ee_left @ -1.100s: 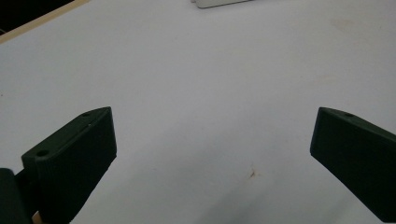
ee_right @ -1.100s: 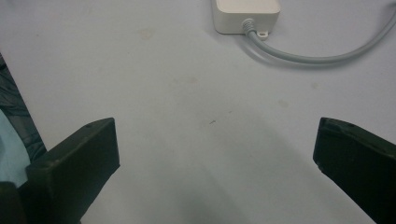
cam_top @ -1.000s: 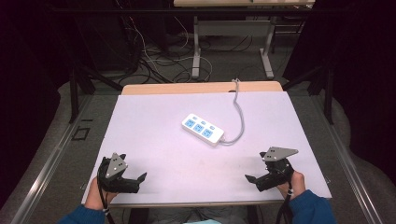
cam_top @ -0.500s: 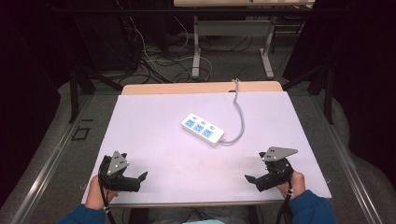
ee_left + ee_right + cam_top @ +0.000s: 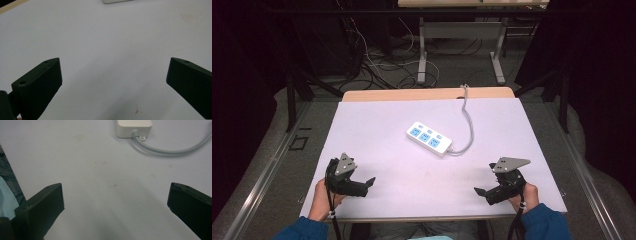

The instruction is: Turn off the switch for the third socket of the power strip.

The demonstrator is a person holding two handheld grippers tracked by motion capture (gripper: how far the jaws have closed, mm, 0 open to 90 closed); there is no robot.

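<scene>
- Near edge first: the left claw (image 5: 371, 181) sits low over the near-left corner of the tabletop (image 5: 377, 130), jaws spread wide, nothing between them.
- The left gripper view confirms it: bare white surface between the two black jaws, with a corner of the power strip (image 5: 115, 1) at the far top edge.
- Over on the near right, the right claw (image 5: 477, 191) is just as wide open and just as empty, pointing inward across the tabletop.
- Its own view shows the strip's cable end ahead, well apart from the jaws, with the grey cable (image 5: 172, 151) curling off to the right.
- Mid-table: the power strip (image 5: 429, 138) lies flat, angled, blue sockets up, untouched by either claw.
- Farther back, the cable (image 5: 469, 120) loops from the strip's right end up to the far edge and drops over.
- My read: nothing is under way yet. Both approaches and any grasp are all left to do.
</scene>
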